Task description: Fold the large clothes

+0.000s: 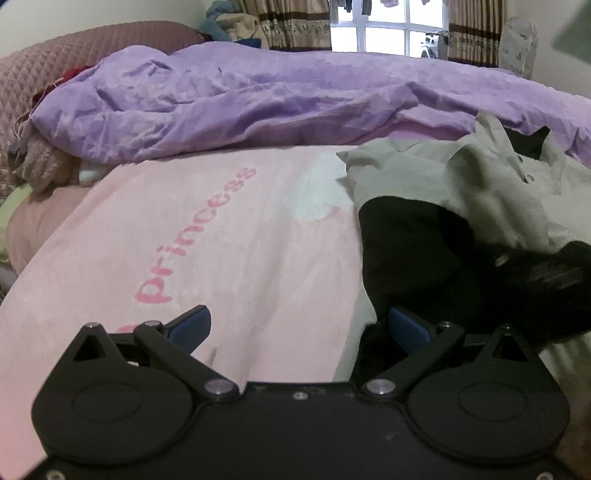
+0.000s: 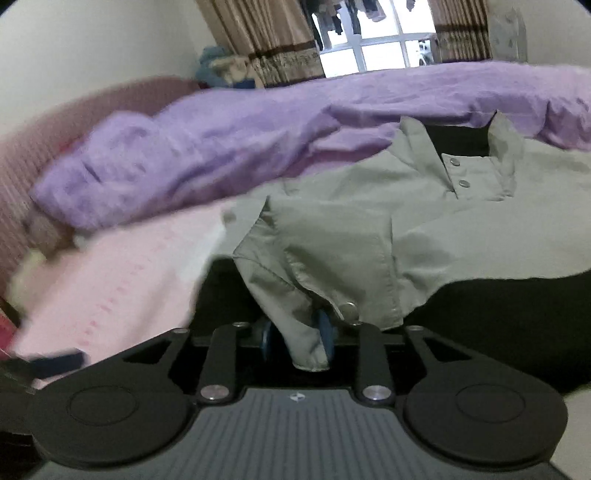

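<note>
Soft daylight from the blown-out window [image 1: 388,33] — right-wrist view motion-blurred, edges fisheye-bent.

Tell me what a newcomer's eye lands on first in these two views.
The crumpled purple duvet across the back of the bed, then the pink blanket lettered "Princess" in front of it. Nearest, the grey-green jacket with a black lining lies spread to the right, a fold of it between the right gripper pads.

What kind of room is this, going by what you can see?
Most likely a bedroom in a home: a bed with a rumpled purple duvet and a pink blanket, a padded headboard, and a curtained window behind.
</note>
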The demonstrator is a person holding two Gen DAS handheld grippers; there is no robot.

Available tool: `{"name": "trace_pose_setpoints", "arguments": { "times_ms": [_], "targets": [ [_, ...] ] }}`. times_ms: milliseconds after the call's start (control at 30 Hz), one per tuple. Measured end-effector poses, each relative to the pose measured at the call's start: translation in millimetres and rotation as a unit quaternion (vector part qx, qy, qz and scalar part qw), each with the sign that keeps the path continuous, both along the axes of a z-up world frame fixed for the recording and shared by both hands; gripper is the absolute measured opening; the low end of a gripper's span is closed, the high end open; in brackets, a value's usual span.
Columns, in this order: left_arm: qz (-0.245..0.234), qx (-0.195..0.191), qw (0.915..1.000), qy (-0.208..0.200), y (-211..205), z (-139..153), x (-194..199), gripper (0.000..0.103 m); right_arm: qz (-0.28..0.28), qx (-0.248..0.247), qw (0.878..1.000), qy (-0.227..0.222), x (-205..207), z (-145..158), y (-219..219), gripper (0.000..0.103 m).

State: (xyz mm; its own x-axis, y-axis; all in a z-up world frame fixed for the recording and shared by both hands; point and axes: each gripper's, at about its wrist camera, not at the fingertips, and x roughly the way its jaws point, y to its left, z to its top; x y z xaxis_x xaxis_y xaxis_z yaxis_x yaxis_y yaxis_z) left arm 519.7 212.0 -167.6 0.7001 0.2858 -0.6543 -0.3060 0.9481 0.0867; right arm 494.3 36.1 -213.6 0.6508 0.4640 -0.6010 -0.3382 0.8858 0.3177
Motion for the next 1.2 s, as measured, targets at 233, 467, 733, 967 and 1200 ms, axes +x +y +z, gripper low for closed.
{"name": "trace_pose_setpoints", "arguments": {
  "times_ms": [233,467,733,967,1200],
  "targets": [
    [-0.015,-0.007,0.9997,-0.018,-9,9,-7,0.103,0.026,0.111,0.992,-0.061,-44,41,-49,0.048],
    [-0.017,-0.012,0.9997,-0.015,-9,6,-7,0.103,-0.039,0.087,0.995,0.002,-9,7,-46,0.006],
    [-0.011,-0.012,0.9998,0.014,-7,-14,3,0.103,-0.013,0.047,0.999,0.017,-6,-15,-23,0.012],
    [-0.011,-0.022,0.9995,-0.02,4,31,-45,0.103,0.002,-0.025,0.999,-0.035,-55,48,-106,0.084],
    [-0.02,-0.028,0.9994,-0.006,-9,27,-137,0.103,-0.046,-0.19,0.979,-0.064,-141,70,-238,0.103]
  ]
}}
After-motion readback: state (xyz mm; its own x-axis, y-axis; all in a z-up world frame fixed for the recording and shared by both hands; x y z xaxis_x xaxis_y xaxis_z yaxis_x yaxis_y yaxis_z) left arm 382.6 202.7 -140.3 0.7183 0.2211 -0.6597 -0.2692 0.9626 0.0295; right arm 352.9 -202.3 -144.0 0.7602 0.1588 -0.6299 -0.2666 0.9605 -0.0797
